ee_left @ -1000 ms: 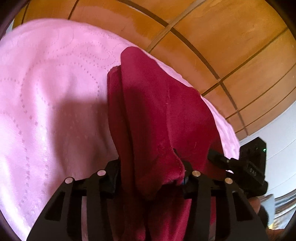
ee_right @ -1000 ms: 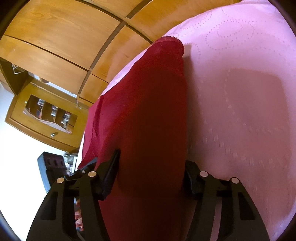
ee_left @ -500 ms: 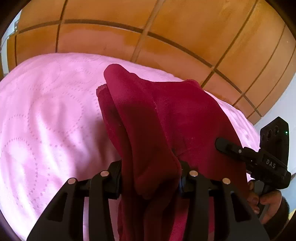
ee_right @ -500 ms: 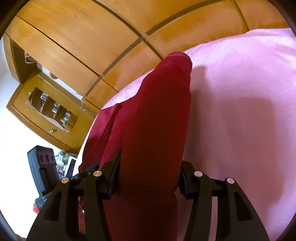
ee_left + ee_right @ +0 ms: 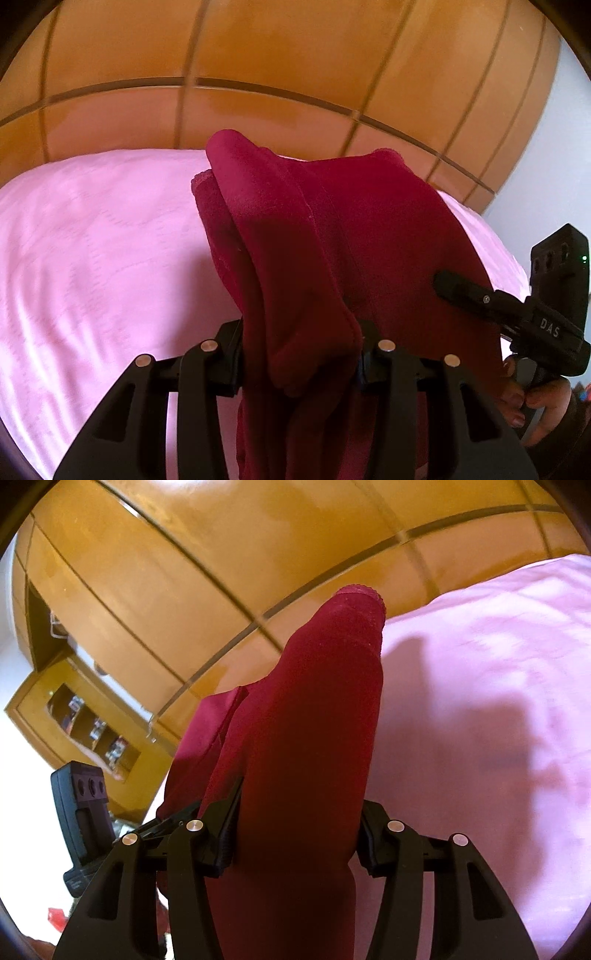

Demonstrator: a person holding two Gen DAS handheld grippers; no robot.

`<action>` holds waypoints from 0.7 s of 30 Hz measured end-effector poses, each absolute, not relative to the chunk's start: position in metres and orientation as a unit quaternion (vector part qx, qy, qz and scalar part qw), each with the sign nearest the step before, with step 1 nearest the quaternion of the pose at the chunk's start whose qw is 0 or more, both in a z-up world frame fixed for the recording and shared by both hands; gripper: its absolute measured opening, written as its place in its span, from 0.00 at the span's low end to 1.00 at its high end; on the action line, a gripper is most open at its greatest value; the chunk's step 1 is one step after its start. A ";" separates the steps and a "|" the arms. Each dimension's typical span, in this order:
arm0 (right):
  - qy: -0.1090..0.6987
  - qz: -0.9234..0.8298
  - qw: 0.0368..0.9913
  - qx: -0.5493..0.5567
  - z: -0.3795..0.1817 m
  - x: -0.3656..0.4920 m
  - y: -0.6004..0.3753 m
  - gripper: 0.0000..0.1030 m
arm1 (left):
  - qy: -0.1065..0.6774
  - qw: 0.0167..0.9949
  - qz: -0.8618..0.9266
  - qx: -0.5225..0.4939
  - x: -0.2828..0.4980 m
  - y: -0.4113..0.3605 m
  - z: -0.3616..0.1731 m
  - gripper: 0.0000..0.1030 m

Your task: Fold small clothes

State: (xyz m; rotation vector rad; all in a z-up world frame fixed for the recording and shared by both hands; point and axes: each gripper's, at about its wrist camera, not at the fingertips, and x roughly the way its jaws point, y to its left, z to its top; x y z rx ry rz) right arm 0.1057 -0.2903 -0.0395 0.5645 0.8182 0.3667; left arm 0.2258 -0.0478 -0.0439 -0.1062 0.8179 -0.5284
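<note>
A dark red garment (image 5: 317, 236) hangs bunched between both grippers above a pink quilted bedspread (image 5: 92, 251). My left gripper (image 5: 299, 350) is shut on one bunched edge of the garment, which drapes forward over its jaws. My right gripper (image 5: 295, 834) is shut on the other edge of the garment (image 5: 314, 738), which stands up in a long fold ahead of it. The right gripper also shows in the left wrist view (image 5: 491, 299), touching the cloth's right side. The fingertips of both grippers are hidden by cloth.
A wooden panelled wardrobe (image 5: 295, 55) rises behind the bed. In the right wrist view a wooden shelf unit (image 5: 85, 723) with small items stands at left, and the left gripper's body (image 5: 81, 808) shows below it. The bedspread (image 5: 498, 701) spreads to the right.
Both grippers have tilted up and lifted with the garment, so more wardrobe and less bedspread shows. The grip on the cloth is unchanged.
</note>
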 end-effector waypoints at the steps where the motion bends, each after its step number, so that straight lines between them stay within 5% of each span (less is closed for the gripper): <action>1: 0.386 0.165 0.866 0.270 -0.039 0.103 -0.300 0.50 | 0.393 0.881 -0.259 -0.047 0.227 -0.056 -0.044 0.40; 21: 0.332 0.017 0.898 0.288 -0.042 0.067 -0.447 0.50 | 0.388 0.844 -0.368 0.045 0.246 -0.245 -0.039 0.40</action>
